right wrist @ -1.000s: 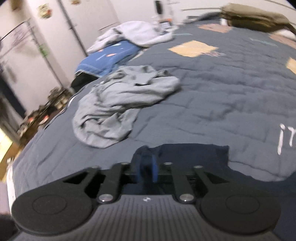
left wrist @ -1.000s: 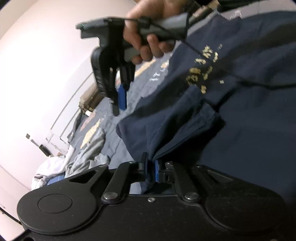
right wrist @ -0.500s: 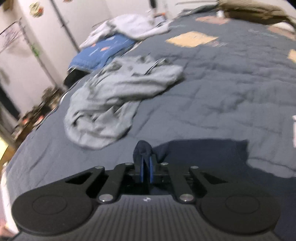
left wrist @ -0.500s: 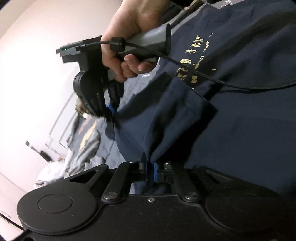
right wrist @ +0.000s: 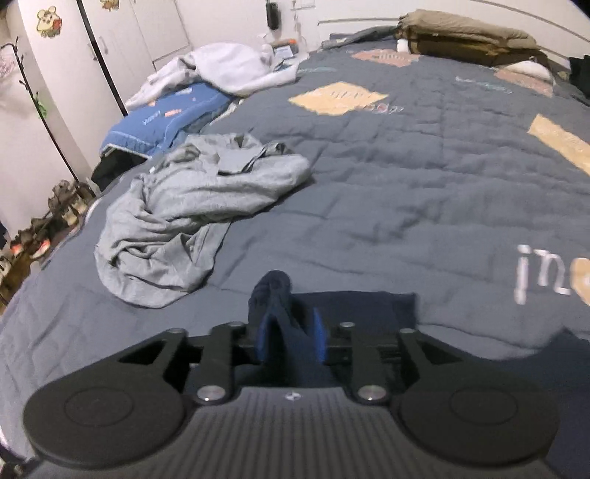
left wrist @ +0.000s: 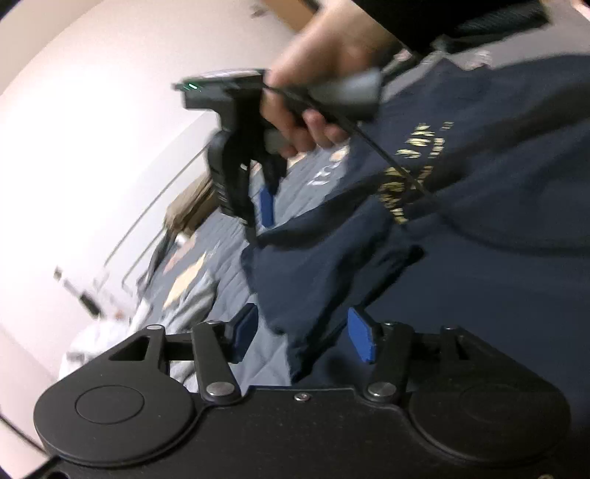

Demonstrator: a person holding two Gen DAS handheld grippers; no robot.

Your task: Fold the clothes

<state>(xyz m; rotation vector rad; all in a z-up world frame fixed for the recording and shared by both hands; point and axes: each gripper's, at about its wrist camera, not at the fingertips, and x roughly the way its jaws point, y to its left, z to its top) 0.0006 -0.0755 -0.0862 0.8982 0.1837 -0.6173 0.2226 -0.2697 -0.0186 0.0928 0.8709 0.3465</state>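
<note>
A navy T-shirt [left wrist: 461, 280] with gold print lies on the bed and fills the right of the left wrist view. My left gripper [left wrist: 302, 335] is at its edge. Its jaws are opening, and a fold of the shirt hangs loose between the blue pads [left wrist: 361, 339]. A hand [left wrist: 313, 103] holds my right gripper [left wrist: 260, 217] above the shirt's far corner. In the right wrist view, my right gripper [right wrist: 291, 333] is also opening. A bunched tip of navy fabric [right wrist: 274, 294] still stands between its pads.
The grey-blue quilt [right wrist: 405, 184] covers the bed. A crumpled grey garment [right wrist: 191, 213] lies just left of the shirt. Beyond it are a blue blanket [right wrist: 166, 118] and a white cloth [right wrist: 228, 66]. Tan folded bedding [right wrist: 461, 33] sits at the far edge, shoes [right wrist: 37, 235] on the floor.
Half a second ago both grippers were pinched shut on the navy shirt. Now both pairs of jaws stand apart and the fabric sits loose. The right gripper has lifted slightly.
</note>
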